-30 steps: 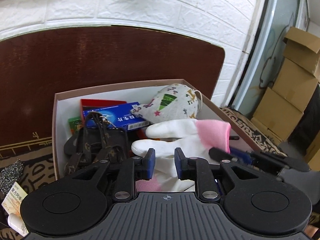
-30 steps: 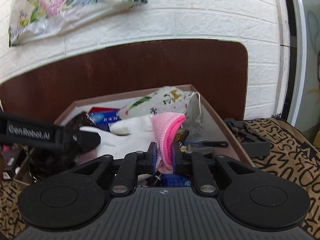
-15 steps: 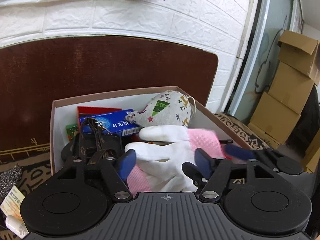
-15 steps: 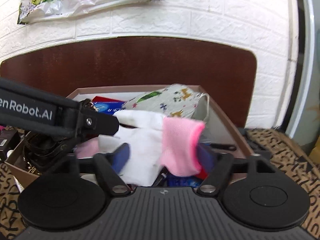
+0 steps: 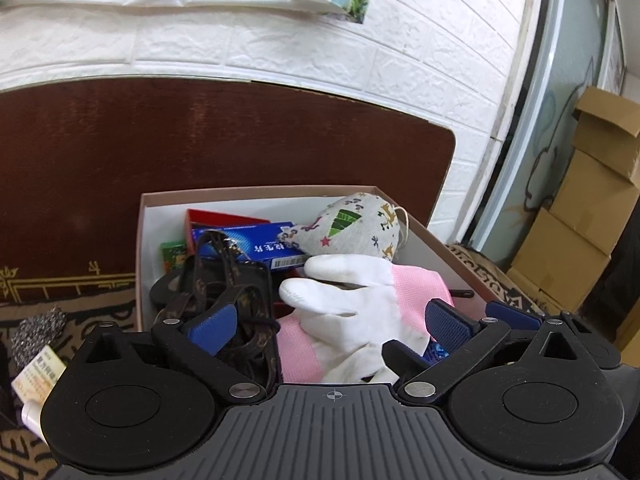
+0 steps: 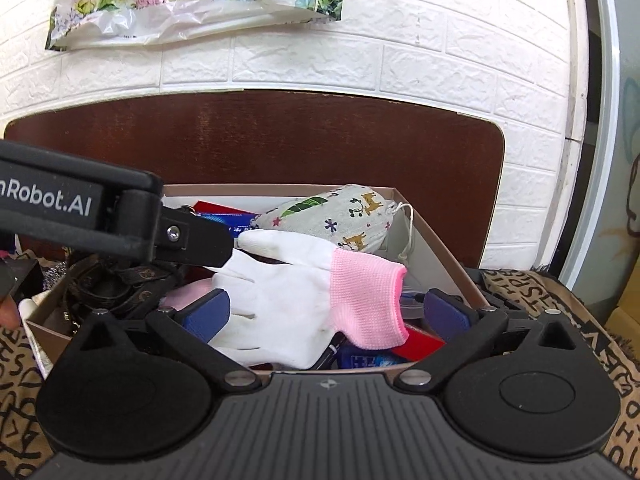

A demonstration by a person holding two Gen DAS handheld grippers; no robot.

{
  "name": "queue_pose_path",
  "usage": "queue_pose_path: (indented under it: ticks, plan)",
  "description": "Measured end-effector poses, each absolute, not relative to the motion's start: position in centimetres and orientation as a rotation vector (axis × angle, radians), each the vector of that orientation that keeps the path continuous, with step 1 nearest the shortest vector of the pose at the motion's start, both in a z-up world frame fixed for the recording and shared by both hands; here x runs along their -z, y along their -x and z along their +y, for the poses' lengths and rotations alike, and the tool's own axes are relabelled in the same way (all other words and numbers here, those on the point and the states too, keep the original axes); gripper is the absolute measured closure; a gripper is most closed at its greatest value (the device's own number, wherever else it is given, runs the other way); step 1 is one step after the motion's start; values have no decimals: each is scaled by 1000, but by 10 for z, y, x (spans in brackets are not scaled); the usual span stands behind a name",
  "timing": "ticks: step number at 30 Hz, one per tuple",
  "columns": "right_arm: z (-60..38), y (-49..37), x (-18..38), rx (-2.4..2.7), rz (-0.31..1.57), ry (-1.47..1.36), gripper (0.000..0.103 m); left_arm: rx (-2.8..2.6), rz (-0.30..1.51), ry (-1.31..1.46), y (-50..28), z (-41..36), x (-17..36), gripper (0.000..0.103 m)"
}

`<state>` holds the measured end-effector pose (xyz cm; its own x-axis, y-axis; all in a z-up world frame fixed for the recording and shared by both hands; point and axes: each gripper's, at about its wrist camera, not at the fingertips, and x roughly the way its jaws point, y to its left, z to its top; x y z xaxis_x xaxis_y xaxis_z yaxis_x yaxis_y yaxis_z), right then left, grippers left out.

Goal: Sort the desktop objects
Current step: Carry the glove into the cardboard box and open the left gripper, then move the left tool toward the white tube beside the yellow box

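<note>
A: Where do the gloves sit, taking the cardboard box point(image 5: 141, 240) as the mark?

B: The white glove with the pink cuff point(image 6: 288, 300) lies on top of the pile inside it, toward the near wall, in front of the printed cloth pouch point(image 5: 360, 226) at the back. A second pink cuff point(image 5: 298, 354) shows under it.

A: And the grippers?

B: The left gripper point(image 5: 328, 324) has its jaws spread wide on either side of the glove and holds nothing. The right gripper point(image 6: 324, 312) is likewise wide open and empty, over the near wall with the glove between its pads.

A: So the drop looks done?

B: Probably. To finish cleanly, each should lift straight up and back from the box, keeping the pads clear of the knit cuff and of the brown strap point(image 5: 244, 292) at the box's left, so nothing snags and gets dragged out.
</note>
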<state>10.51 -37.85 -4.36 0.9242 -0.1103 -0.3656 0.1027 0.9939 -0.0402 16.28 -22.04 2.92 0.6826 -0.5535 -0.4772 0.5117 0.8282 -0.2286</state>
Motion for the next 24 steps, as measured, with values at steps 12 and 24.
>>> queue_pose_path:
  ticks: [12, 24]
  plan:
    - [-365, -68, 20, 76, 327, -66, 0, 573, 522, 87, -130, -194, -41, 0]
    - [-334, -36, 18, 18, 328, -63, 0, 473, 511, 43, -92, -167, -47, 0]
